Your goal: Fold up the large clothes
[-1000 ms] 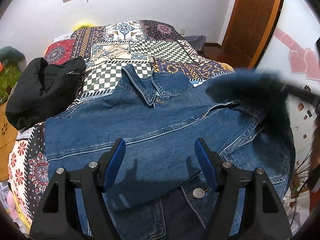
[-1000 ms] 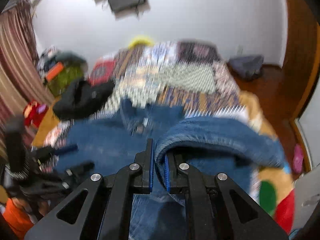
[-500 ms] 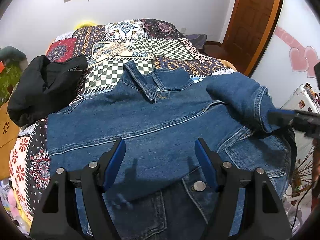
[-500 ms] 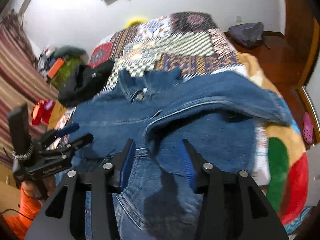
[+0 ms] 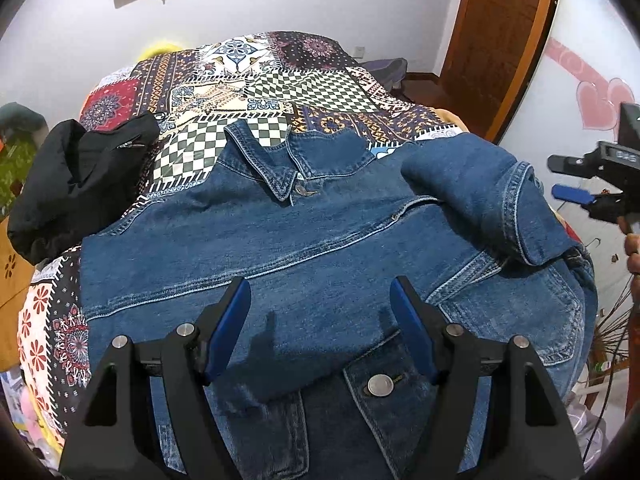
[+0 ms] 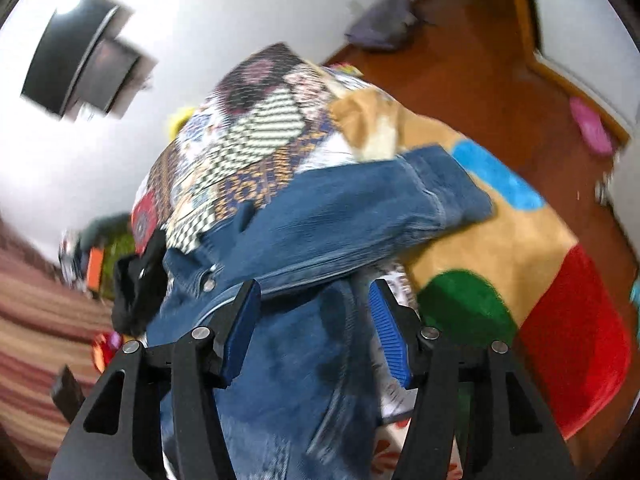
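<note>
A large blue denim jacket (image 5: 312, 248) lies front up on the patchwork bed (image 5: 280, 80), collar toward the far end. Its right sleeve (image 5: 488, 196) is folded across the chest, cuff lying free. My left gripper (image 5: 320, 320) is open and empty, hovering over the jacket's lower front. My right gripper (image 6: 314, 320) is open and empty above the jacket's right side (image 6: 320, 232); it also shows at the right edge of the left wrist view (image 5: 576, 184), clear of the sleeve.
A black garment (image 5: 76, 184) lies on the bed's left side beside the jacket. A colourful blanket (image 6: 520, 264) hangs off the bed's right side. A wooden door (image 5: 500, 40) and wooden floor (image 6: 460, 52) lie beyond.
My right gripper carried the sleeve across the jacket, opened and let it go, then pulled back to the right. My left gripper stayed open and still.
</note>
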